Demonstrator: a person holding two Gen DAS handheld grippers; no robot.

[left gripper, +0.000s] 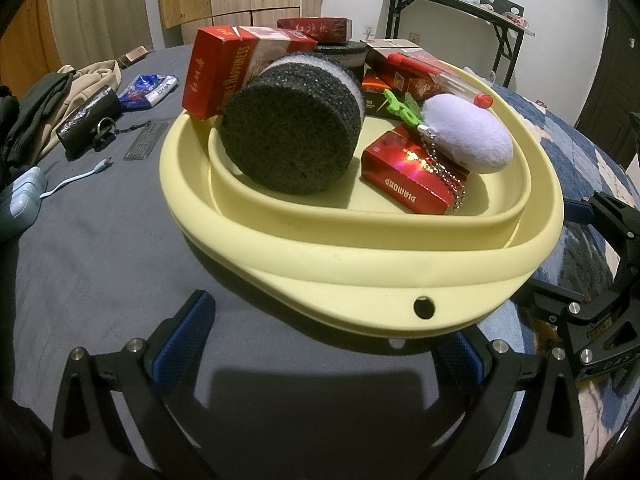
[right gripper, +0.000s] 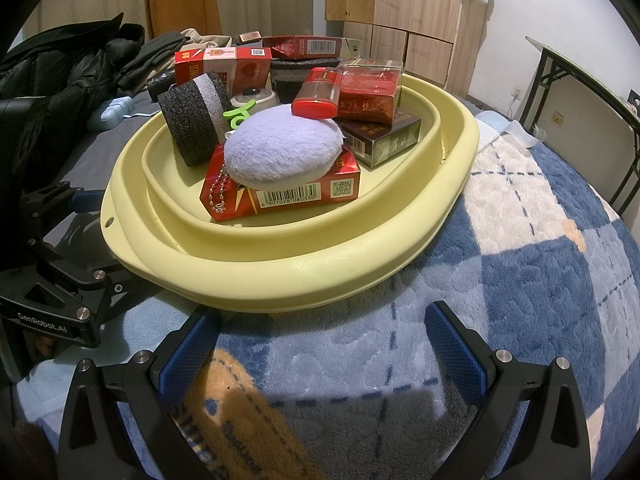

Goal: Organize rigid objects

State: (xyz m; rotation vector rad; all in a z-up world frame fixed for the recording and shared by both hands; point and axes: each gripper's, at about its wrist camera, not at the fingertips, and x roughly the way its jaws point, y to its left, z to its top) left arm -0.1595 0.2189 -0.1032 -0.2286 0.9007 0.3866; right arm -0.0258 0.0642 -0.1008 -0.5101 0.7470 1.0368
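A lived-in bedroom of a home is shown. A bed is covered with a grey sheet (left gripper: 100,216) and a blue-and-white plaid fleece blanket (right gripper: 520,280); jackets (right gripper: 60,68) are heaped on it. Wooden wardrobe cabinets (right gripper: 400,4), curtains (left gripper: 100,4), a wall socket (right gripper: 517,91) and a folding table (left gripper: 460,4) are seen behind.
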